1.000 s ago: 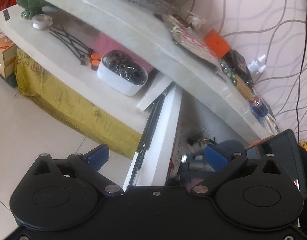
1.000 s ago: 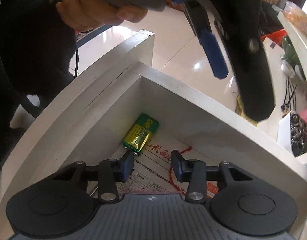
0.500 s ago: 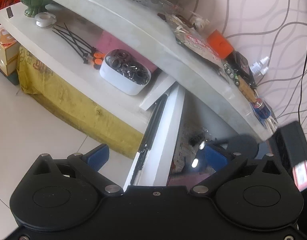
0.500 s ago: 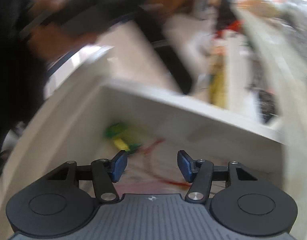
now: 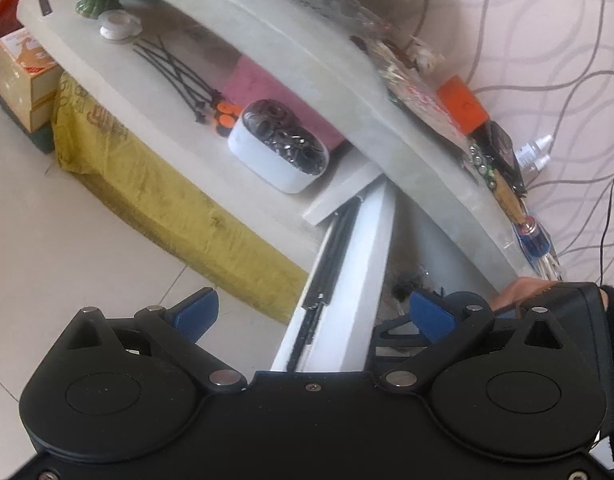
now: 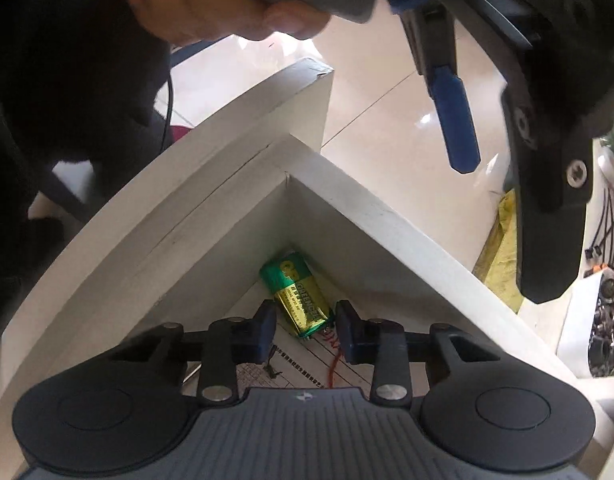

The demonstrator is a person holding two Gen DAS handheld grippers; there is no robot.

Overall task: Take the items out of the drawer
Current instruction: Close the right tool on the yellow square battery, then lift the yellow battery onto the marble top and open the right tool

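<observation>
We count one battery (image 6: 297, 298) in the white drawer (image 6: 227, 200), lying in its far corner on a printed sheet (image 6: 307, 368). It is green and gold, probably a nine-volt block. Our right claw (image 6: 305, 330) stands narrow around its near end, apparently not touching; our left claw (image 5: 313, 316) spreads wide, empty.
</observation>
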